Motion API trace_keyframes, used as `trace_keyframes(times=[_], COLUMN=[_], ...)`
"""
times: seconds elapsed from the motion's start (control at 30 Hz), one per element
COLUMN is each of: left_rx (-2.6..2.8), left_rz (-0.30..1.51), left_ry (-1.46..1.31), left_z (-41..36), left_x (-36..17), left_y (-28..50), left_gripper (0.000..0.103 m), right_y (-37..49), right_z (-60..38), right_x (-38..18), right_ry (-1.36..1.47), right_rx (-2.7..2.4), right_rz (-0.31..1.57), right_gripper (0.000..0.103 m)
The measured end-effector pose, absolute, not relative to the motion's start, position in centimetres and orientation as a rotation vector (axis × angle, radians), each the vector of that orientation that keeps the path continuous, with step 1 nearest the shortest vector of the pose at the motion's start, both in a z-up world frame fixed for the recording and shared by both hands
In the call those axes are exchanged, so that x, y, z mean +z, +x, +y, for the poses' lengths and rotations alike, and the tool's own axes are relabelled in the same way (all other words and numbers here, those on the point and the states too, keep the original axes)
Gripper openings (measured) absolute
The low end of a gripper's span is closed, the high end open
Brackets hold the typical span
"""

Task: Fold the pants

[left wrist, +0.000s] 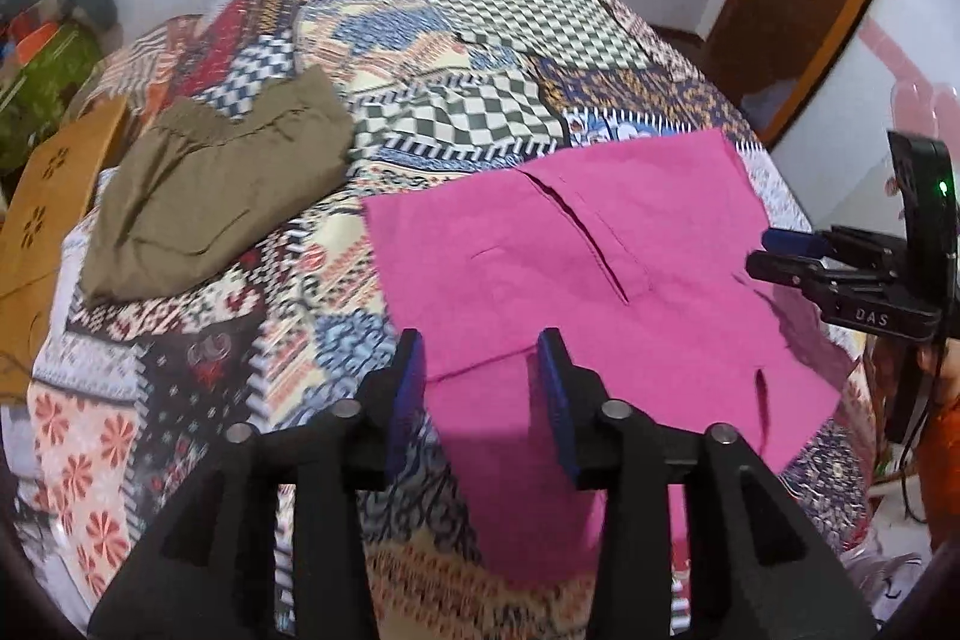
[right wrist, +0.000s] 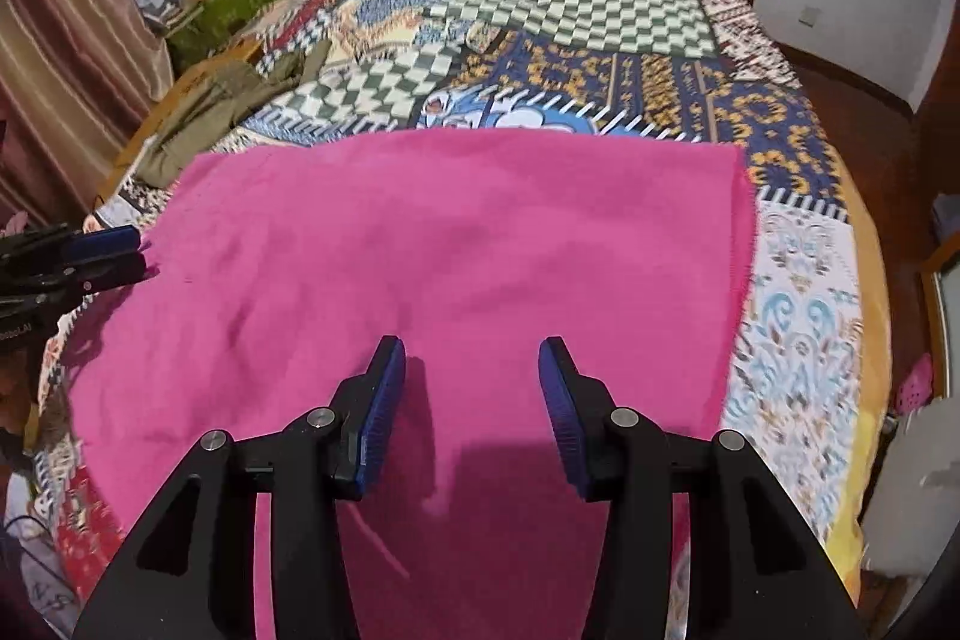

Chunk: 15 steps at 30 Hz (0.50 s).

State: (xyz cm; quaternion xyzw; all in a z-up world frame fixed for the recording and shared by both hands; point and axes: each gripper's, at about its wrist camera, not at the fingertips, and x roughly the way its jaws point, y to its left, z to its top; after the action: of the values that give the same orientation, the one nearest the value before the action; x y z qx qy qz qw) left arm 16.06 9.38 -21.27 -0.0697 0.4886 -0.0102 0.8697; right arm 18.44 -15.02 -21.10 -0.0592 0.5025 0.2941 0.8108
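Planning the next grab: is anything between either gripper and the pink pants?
Nothing visible. The left gripper and right gripper both hang open directly over the pink pants; the olive garment lies apart.

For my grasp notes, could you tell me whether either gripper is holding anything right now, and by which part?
Nothing is held. The left gripper and right gripper both hover open above the pink pants, with no cloth between their pads.

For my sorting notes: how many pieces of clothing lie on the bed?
2: pink pants spread at the near edge, olive pants folded at the left side. The clutter beyond might hide more.
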Motion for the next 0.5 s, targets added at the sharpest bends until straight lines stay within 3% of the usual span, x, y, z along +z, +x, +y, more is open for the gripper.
trace_keyframes(times=[0.07,0.17,0.5], left_rx=[0.008,0.002,-0.033], left_rz=[1.003,0.987,1.069], left_ry=[-0.186,-0.261,-0.36], left_z=[9.7,10.1,9.4], left_x=[-20.7,-20.4,-21.9], left_y=[14.9,13.5,11.1], left_gripper=[0.062,0.067,0.068], right_y=[17.7,16.5,14.1], right_z=[-15.3,-15.3,-13.9], right_x=[-20.4,-19.5,-19.1], right_ry=[-0.111,-0.097,-0.089], right_rx=[0.631,0.638,0.681], right_rz=[1.054,1.029,1.008], right_gripper=[0.043,0.043,0.043])
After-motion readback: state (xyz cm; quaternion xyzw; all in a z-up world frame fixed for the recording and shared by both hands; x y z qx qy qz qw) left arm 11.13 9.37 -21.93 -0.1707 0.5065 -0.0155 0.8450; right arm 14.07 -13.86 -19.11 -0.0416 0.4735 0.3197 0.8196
